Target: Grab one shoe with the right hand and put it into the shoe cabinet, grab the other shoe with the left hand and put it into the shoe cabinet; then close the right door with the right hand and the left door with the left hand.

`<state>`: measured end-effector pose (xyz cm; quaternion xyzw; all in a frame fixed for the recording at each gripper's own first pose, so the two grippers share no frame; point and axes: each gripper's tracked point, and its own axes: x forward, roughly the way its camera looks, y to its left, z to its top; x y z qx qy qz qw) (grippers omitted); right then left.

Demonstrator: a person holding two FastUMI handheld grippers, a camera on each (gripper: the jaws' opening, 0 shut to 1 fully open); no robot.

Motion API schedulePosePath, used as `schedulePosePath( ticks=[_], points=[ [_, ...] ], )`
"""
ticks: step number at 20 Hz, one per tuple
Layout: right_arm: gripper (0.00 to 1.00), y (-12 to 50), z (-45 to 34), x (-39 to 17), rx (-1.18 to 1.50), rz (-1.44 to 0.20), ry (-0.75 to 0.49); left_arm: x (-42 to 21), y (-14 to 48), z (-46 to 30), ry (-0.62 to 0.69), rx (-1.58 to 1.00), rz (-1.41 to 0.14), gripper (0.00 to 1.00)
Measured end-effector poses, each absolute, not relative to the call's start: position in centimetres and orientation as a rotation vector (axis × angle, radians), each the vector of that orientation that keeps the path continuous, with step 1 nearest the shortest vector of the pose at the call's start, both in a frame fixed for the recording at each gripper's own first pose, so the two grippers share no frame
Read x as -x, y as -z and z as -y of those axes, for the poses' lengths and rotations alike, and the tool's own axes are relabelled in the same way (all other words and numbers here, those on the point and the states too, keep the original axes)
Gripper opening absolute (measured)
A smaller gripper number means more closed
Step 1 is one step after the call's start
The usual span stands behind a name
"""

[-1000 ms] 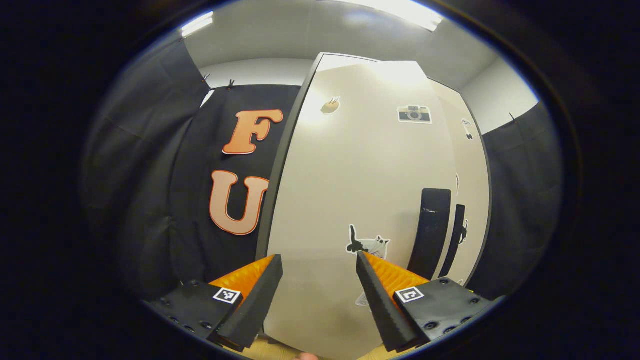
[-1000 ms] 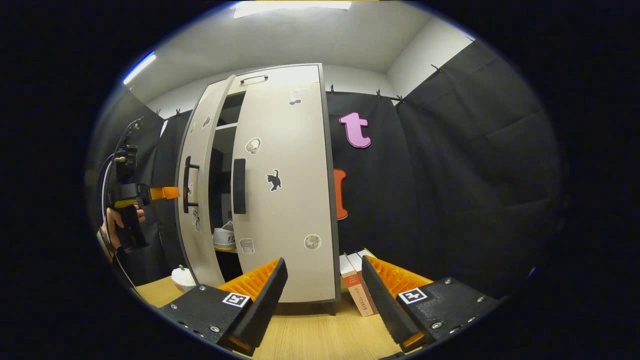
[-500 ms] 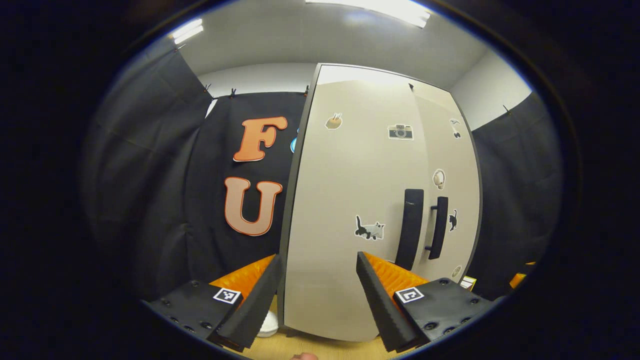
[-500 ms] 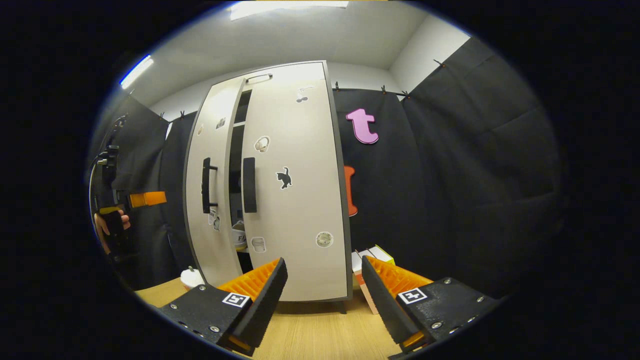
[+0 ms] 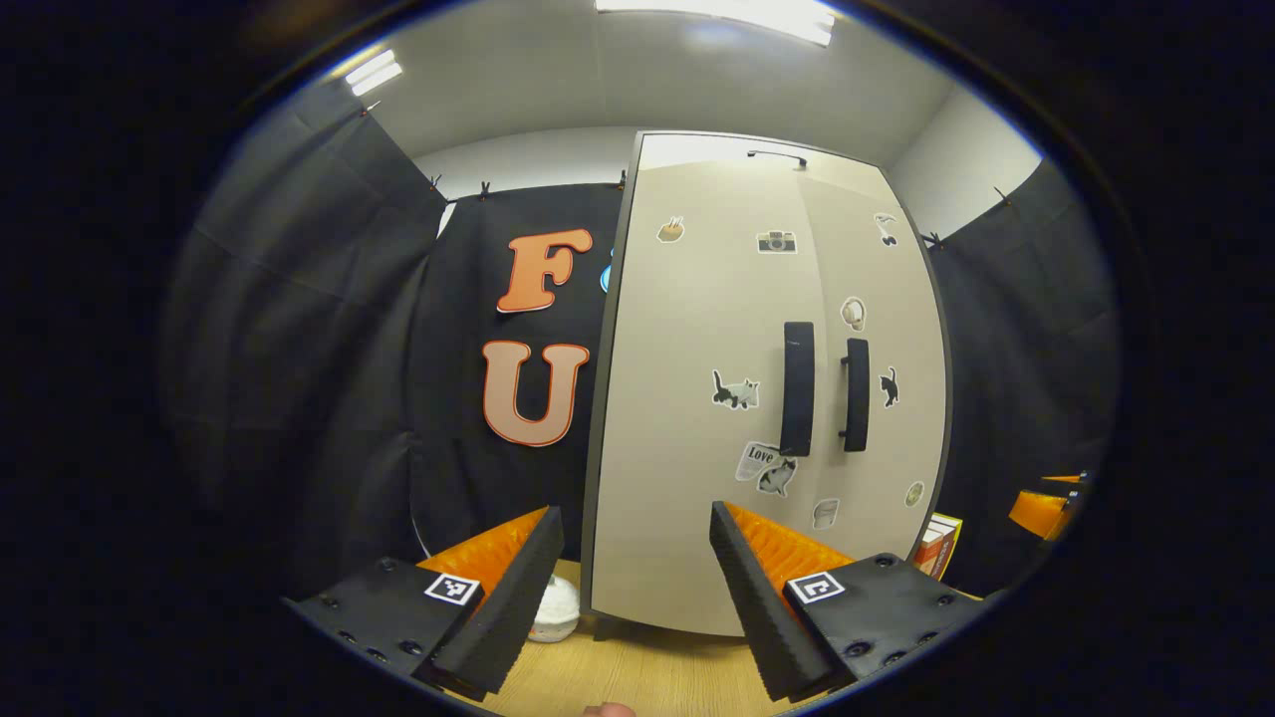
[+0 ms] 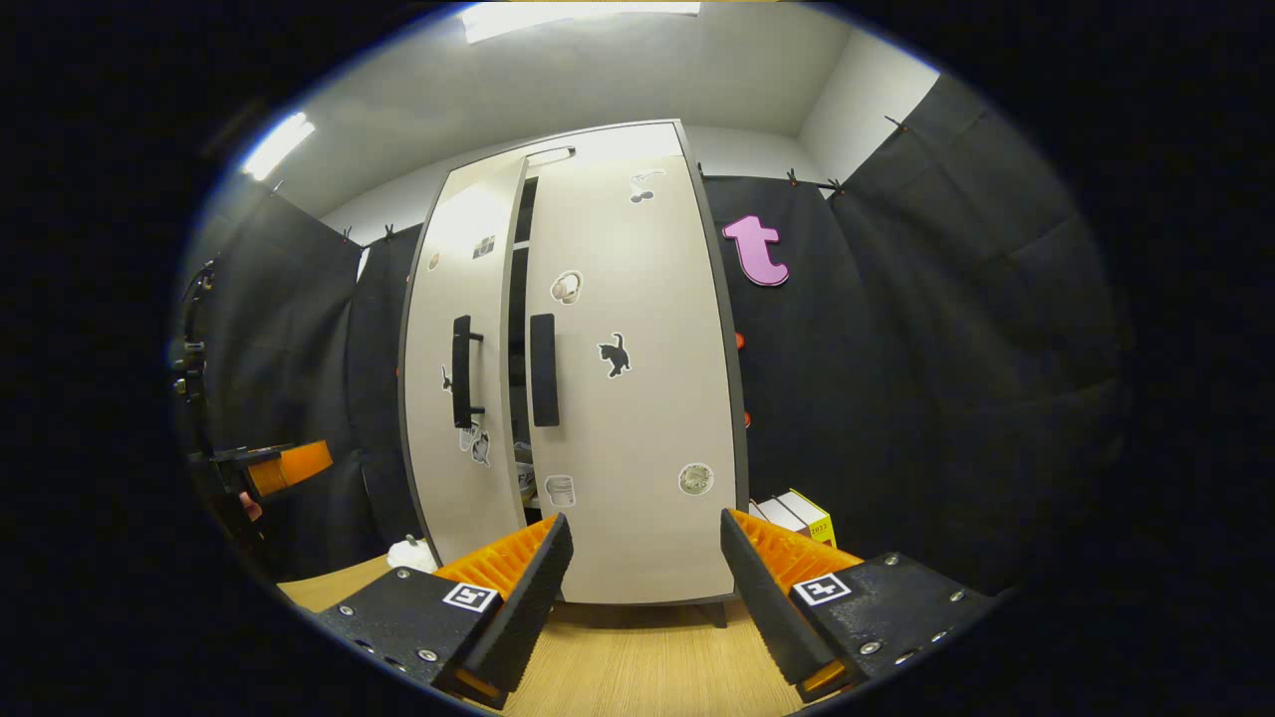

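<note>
"Love" sticker just left of the shoe cabinet (image 5: 697,418) handles; right gripper view catches a door gap; left gripper (image 5: 636,568) and right gripper (image 6: 645,573) fingers apart, empty

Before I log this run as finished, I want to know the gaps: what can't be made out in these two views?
- The shoes: the left door and right door hide the shelves; the right gripper view's dark slit shows no clear shoe.
- Left door latched or ajar: the right gripper view shows a gap, the left gripper view none.
- Boxes beside the cabinet: print too small.
- White thing: cut off by the left tool.
</note>
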<state>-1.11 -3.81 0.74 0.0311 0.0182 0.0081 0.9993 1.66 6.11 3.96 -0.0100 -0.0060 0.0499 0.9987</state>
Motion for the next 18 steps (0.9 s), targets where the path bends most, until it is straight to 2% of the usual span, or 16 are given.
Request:
schedulePosePath(
  ticks=[2, 3, 4, 9, 18],
  points=[
    [0.92, -0.1, 3.3, 1.1, -0.067, -0.047, -0.024, -0.5, -2.7, -5.0, -0.077, 0.041, 0.002, 0.97],
    [0.92, 0.0, 3.2, 1.2, -0.07, -0.048, -0.024, -0.1, -2.1, -4.5, -0.068, 0.048, -0.006, 0.94],
    [0.92, 0.0, 3.1, 1.4, -0.074, -0.045, -0.024, 0.4, -1.6, -4.2, -0.062, 0.053, -0.008, 0.96],
    [0.92, 0.6, 3.2, 1.6, -0.074, -0.047, -0.013, 1.5, -0.2, -3.7, -0.053, 0.067, -0.02, 0.96],
    [0.92, 0.8, 3.6, 2.1, -0.081, -0.049, -0.001, 1.8, -1.1, -3.5, -0.036, 0.06, 0.009, 0.96]
  ],
)
